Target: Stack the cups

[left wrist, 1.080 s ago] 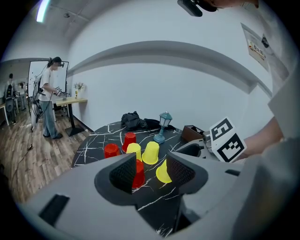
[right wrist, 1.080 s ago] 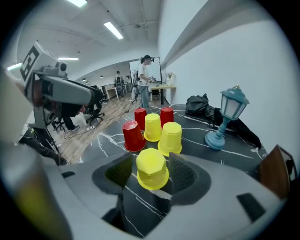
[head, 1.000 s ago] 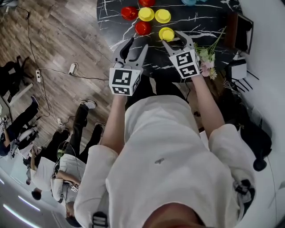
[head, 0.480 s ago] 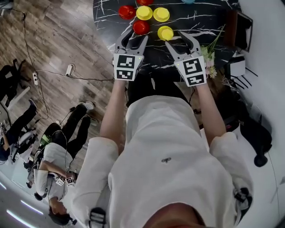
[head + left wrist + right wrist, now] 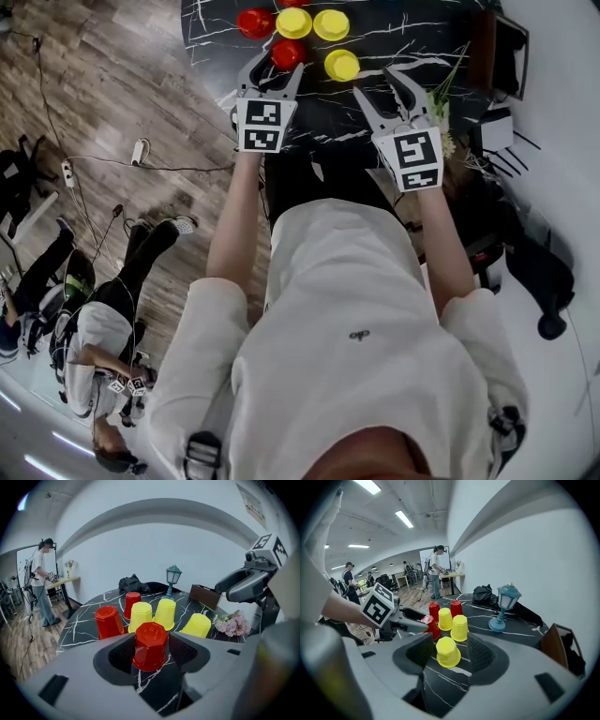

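Note:
Six upturned cups stand on the black marble table (image 5: 422,28): three red, three yellow. My left gripper (image 5: 272,73) (image 5: 150,652) is open, and its jaws have just been opening. The nearest red cup (image 5: 287,53) (image 5: 150,645) stands in line with their gap at the tips, untouched by the pads. My right gripper (image 5: 380,84) (image 5: 447,657) is open too and lines up on the nearest yellow cup (image 5: 341,65) (image 5: 448,651), which stands free just ahead. Behind are a red cup (image 5: 108,621), two yellow cups (image 5: 140,617) (image 5: 165,613) and another red cup (image 5: 132,604).
A teal lamp (image 5: 505,605) stands at the table's far side, and a dark bag (image 5: 133,584) lies behind the cups. Pink flowers (image 5: 229,623) and a brown box (image 5: 204,596) sit at the right. People stand in the room beyond.
Both grippers have moved forward over the table toward the cups. The left jaws stand wider and have closed in on the near red cup.

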Motion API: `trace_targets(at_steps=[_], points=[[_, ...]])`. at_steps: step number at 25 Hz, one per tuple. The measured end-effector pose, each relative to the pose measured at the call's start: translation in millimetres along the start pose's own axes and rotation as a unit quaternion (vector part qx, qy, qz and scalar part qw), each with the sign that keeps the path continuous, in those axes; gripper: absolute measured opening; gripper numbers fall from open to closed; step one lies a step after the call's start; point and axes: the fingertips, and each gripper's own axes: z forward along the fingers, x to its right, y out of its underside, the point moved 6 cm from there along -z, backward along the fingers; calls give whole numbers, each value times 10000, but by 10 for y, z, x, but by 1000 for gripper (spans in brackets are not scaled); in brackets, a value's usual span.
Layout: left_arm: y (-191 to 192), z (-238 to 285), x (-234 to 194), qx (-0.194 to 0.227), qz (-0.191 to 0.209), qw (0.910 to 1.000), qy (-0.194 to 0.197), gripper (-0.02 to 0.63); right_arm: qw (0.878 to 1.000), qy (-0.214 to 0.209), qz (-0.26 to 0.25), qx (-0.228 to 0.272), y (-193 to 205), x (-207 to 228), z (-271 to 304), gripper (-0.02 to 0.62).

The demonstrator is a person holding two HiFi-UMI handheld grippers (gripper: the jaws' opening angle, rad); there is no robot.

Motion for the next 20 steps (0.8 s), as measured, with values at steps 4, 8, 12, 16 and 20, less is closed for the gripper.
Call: trace_targets(at_steps=[4, 8, 12, 16, 20], points=[[30, 16, 18, 89, 93, 9999, 21, 215, 10000, 56, 22, 9, -8, -15, -21, 227], [41, 1, 60, 131, 135, 9998, 57, 215, 9999, 107, 30, 19, -19, -25, -34, 225], [53, -33, 171, 139, 185, 9996, 186, 215, 9999, 133, 50, 8, -3, -40, -64, 224], [122, -51, 308, 97, 319, 9988, 355, 215, 9999, 137, 72, -16, 40, -59, -76, 224], [188, -64, 419, 71, 333, 9983, 468, 215, 9999, 131, 74, 3, 69, -81, -90, 224]])
